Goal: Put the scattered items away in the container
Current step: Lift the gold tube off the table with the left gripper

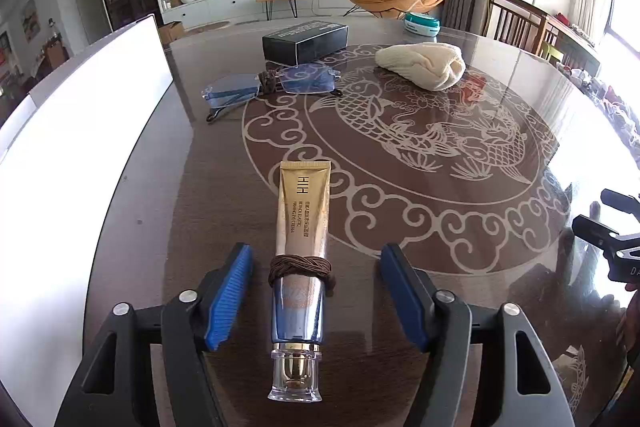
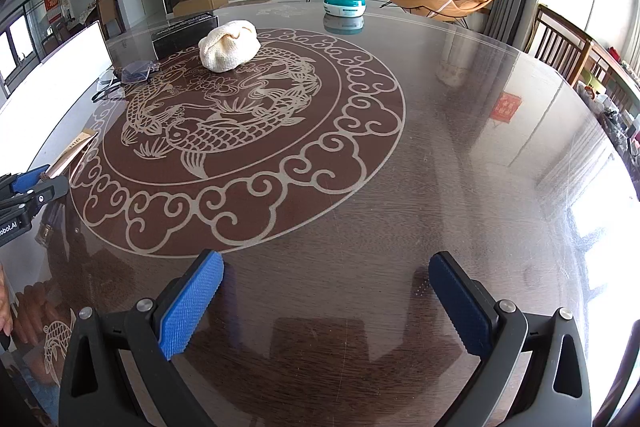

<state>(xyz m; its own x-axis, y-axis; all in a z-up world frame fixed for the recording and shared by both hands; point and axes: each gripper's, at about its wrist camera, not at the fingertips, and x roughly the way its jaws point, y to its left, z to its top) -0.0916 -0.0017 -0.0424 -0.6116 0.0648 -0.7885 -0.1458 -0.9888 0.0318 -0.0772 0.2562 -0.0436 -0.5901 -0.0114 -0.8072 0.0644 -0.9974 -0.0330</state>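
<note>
A gold and silver cream tube [image 1: 302,227] with a brown hair tie [image 1: 300,267] wound round it lies on the dark glass table [image 1: 440,187], clear cap toward me. My left gripper [image 1: 316,259] is open astride the tube, and neither blue pad touches it. A tall white container [image 1: 80,155] stands just left of it. Rimless glasses [image 1: 272,87], a black box [image 1: 304,41] and a cream knitted cloth [image 1: 422,65] lie farther back. My right gripper [image 2: 326,267] is open above bare table, with nothing between its fingers.
A teal round tin [image 2: 344,5] sits at the far table edge. Wooden chairs [image 2: 560,43] stand along the right side. The left gripper's body [image 2: 28,187] shows at the left edge of the right wrist view, beside the white container [image 2: 60,67].
</note>
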